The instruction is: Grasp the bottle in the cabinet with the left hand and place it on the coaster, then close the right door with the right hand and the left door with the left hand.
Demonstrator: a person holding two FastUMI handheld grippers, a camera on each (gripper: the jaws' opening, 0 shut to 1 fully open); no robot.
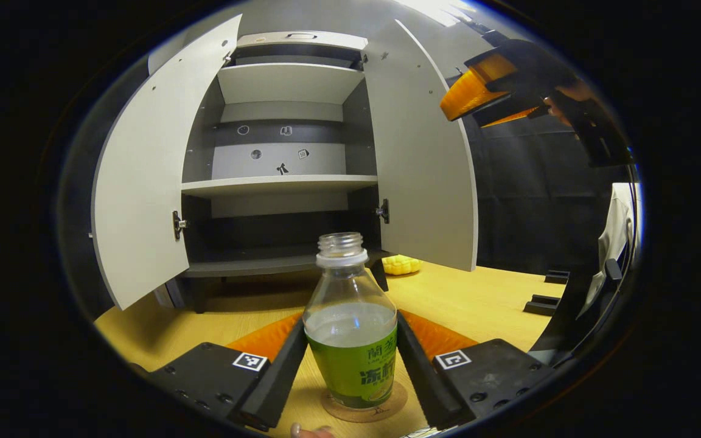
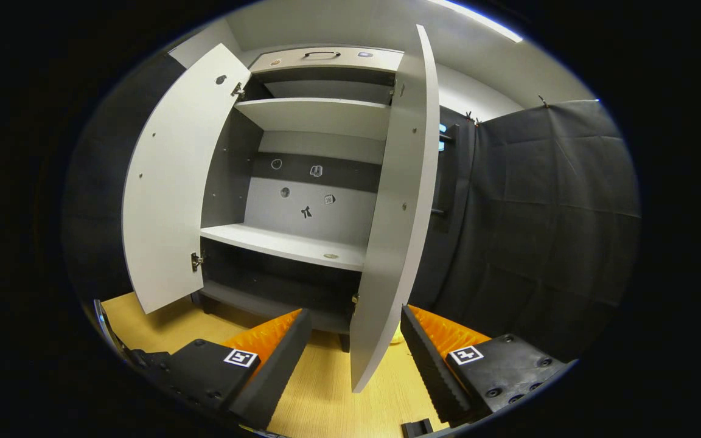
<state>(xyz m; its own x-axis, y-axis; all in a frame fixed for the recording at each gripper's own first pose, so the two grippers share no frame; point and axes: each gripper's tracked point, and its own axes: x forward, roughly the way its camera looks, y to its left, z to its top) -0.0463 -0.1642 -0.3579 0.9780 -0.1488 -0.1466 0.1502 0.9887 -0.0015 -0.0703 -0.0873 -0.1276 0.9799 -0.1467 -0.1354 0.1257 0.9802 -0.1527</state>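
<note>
Saw the bottle standing straight up on the round coaster, out in front of the cabinet and toward the near edge of the tabletop. Found the left claw closed around the bottle's fat lower part, one finger pressed on each side, at the top of the green label.

Noticed no cap on the bottle and clear drink filling about half of it. Judged it light but sloshy, so easy to spill if tipped. Judged the plastic thin and smooth, so likely to dent or slip under a hard squeeze. Thought the wide middle the best place to hold, low down, not the skinny neck. Would let go gently and pull straight back, so as not to knock it over.

Found the left door and the right door both wide open, so not yet shut. Spotted the right claw up high beside the right door. Saw the right claw from its own view too, wide open and holding nothing, with the door's thin edge out ahead between its fingers.

Spotted a small yellow thing on the tabletop by the cabinet's foot.
</note>
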